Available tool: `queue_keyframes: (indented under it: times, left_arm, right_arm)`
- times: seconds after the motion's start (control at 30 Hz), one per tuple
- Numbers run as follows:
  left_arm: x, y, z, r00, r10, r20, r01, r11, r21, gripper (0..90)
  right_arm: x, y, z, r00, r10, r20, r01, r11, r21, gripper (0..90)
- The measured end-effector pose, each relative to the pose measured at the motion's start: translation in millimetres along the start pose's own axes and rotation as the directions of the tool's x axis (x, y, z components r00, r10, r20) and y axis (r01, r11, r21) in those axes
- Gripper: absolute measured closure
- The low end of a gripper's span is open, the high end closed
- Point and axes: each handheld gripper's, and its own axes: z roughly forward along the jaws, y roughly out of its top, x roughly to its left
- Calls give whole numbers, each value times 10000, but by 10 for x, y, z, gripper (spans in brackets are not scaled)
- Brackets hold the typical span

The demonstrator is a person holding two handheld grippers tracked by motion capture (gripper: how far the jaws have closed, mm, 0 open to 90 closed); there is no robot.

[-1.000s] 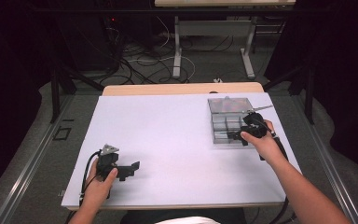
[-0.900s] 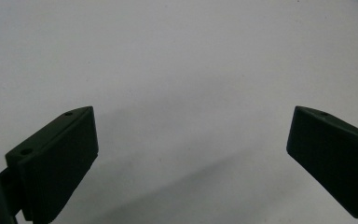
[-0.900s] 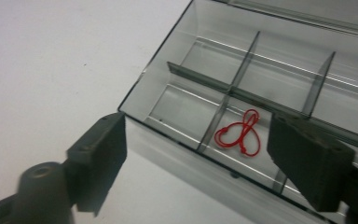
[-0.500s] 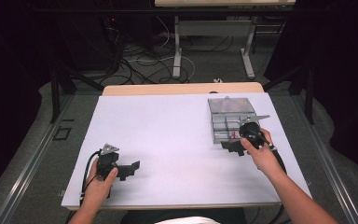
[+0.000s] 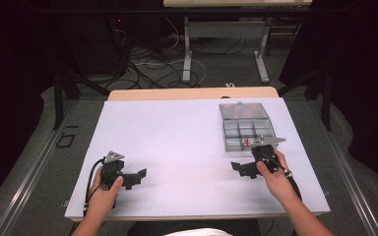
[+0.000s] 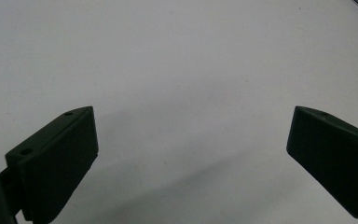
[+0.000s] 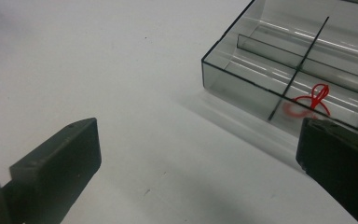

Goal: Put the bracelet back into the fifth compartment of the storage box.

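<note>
**Count of things on the counter**

One white counter (image 5: 187,147). Two hand-held grippers: the left hand-held gripper (image 5: 134,176) well to the left of the box, the right hand-held gripper (image 5: 241,168) just in front of it. One clear compartment box (image 5: 246,125). One red looped item (image 7: 313,99) in a compartment at the box's front edge. Two hands, one per gripper

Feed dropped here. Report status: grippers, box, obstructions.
Left gripper open, empty. Right gripper open, empty, beside clear divided box. Red rubber band in near compartment. Nothing in the way.
</note>
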Motion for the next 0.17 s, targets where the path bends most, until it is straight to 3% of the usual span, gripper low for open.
queue_keyframes:
  times: [0.17]
  left_arm:
    - [17,7,-12,9999,-109,-3,109,9999,-74,18]
  right_arm:
    - [37,-92,-8,9999,-13,104,14,9999,-133,0]
